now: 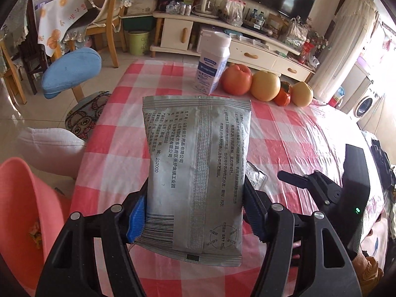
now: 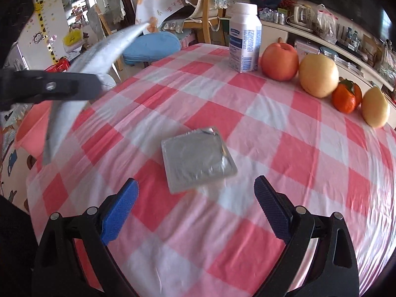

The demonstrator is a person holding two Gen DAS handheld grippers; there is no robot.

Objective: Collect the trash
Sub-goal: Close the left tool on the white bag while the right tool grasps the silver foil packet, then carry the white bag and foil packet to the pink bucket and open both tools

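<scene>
Silver packet clamped in left hand-held gripper; right hand-held gripper gapes

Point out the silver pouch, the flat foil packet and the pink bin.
silver pouch (image 1: 195, 173): left wrist view, middle of its printed back, held in the left gripper (image 1: 193, 215).
flat foil packet (image 2: 198, 158): right wrist view, centre of its top face.
pink bin (image 1: 22, 198): left wrist view, inner wall.

Bright daylight, fisheye-bent edges (right view blurred)
</scene>
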